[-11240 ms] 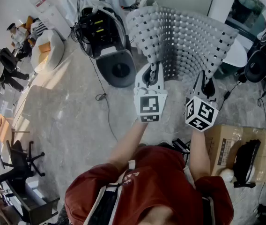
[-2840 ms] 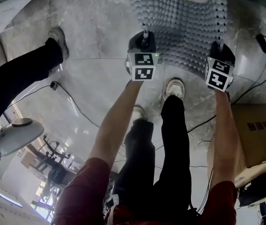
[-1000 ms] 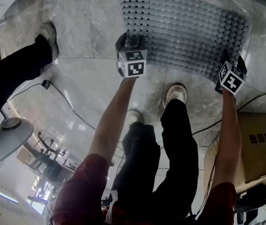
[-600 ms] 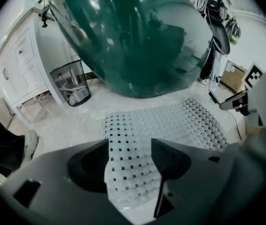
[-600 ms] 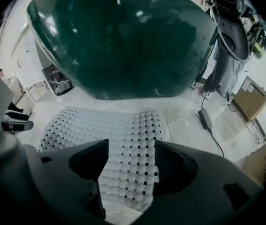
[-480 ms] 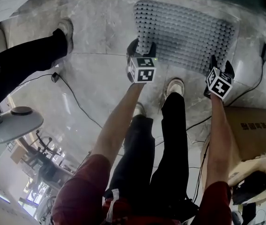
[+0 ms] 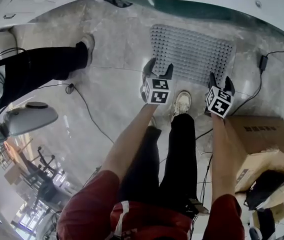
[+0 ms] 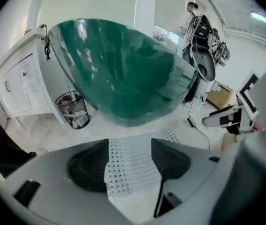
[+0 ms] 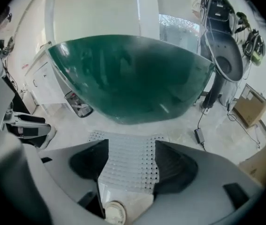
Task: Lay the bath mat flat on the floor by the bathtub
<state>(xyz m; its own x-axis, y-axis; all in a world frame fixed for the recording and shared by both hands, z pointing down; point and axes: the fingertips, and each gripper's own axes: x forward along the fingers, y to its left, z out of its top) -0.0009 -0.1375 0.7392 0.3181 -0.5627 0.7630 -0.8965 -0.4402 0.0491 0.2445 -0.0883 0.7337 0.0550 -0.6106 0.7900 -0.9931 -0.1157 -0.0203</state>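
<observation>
The pale grey bath mat with rows of small holes lies flat on the marble floor beside the green tub. My left gripper hovers over the mat's near left corner, open and holding nothing. My right gripper hovers at the near right corner, also open and empty. In the left gripper view the mat shows on the floor between the spread jaws, below the tub. The right gripper view shows the same mat and the tub.
A second person's black-trousered leg stands at the left. A cardboard box sits at the right. A power adapter and cable lie right of the mat. My shoe is near the mat's edge. A waste bin stands by a white cabinet.
Both grippers have let go of the mat's near corners and lifted away towards me. The mat now rests flat by the tub. The head view has risen.
</observation>
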